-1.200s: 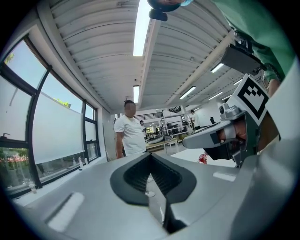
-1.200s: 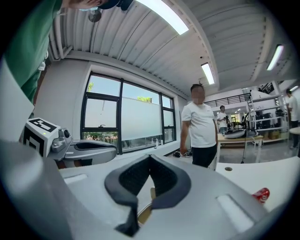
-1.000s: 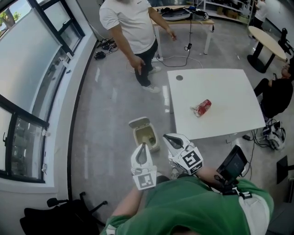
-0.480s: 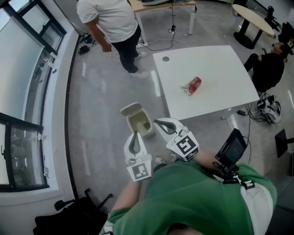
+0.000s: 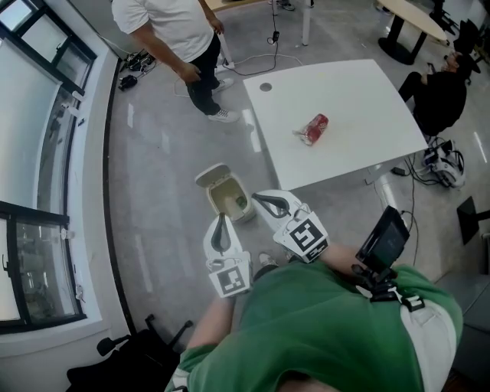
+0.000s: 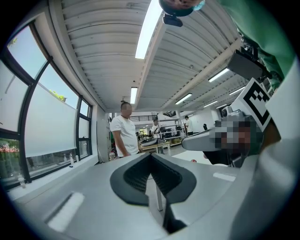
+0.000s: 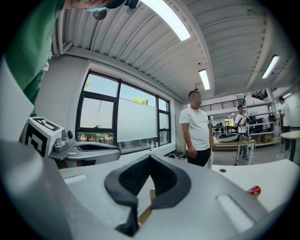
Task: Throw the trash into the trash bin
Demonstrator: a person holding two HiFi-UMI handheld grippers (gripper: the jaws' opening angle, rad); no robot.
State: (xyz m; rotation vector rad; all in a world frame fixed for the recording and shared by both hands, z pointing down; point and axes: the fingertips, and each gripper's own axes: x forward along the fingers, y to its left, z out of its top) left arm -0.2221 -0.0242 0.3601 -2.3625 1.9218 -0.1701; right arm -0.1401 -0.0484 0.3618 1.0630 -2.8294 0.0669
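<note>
A crushed red can [image 5: 311,129] lies on the white table [image 5: 360,115]; it also shows at the right in the right gripper view [image 7: 254,190]. The small beige trash bin [image 5: 217,200] stands on the floor with its lid up and something green inside. My left gripper [image 5: 223,217] hovers just on the near side of the bin, shut and empty. My right gripper [image 5: 257,198] is beside the bin's right edge, shut with nothing in it. In the left gripper view the left gripper [image 6: 151,155] has its jaws together. The right gripper view shows the right gripper [image 7: 150,157] with its jaws together too.
A person in a white shirt [image 5: 172,23] stands on the floor beyond the bin. Someone in black [image 5: 440,92] sits at the table's right side. Windows [image 5: 46,153] line the left wall. Cables [image 5: 440,164] lie by the table leg, and a black chair [image 5: 122,360] stands behind on the left.
The head view has shifted: bin, table and can sit higher in the frame. The standing person has moved off toward the top left. Both grippers have stayed shut and almost still.
</note>
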